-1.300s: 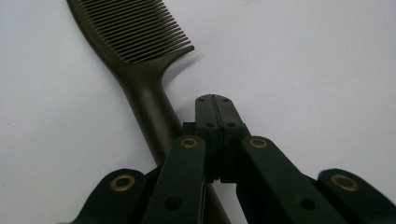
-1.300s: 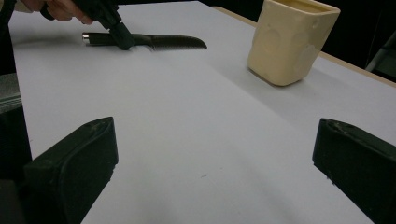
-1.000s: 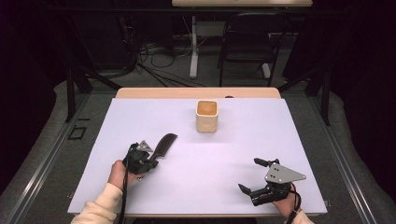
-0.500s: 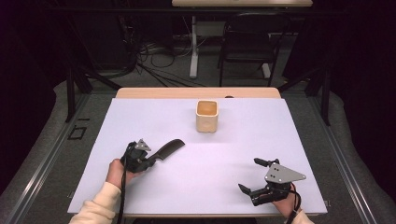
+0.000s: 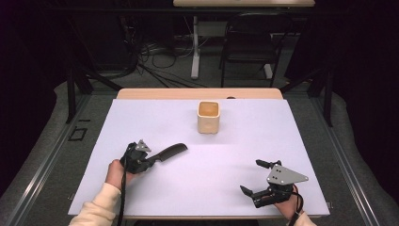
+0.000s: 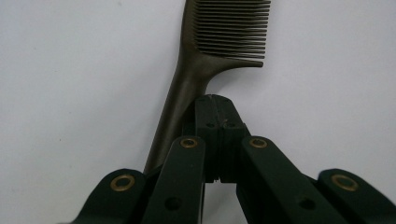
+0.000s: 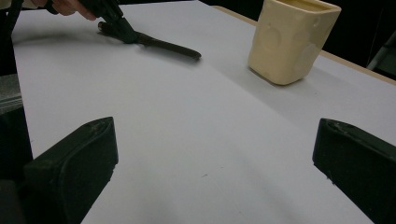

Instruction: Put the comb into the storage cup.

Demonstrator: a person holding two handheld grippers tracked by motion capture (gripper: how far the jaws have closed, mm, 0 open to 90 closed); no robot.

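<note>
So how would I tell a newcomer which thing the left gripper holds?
Start at the white table, near its front left. There the left gripper is shut on a dark comb, held by its handle. It is long, flat and toothed, unlike the cream square cup farther back.

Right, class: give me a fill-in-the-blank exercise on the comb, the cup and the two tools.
1. The left tool is shut on the ____ of the comb.
2. The right tool has its jaws ____.
3. The cup stands ____ on the table.
4. The cup's colour is ____.

Missing words: handle; open; upright; cream
</note>
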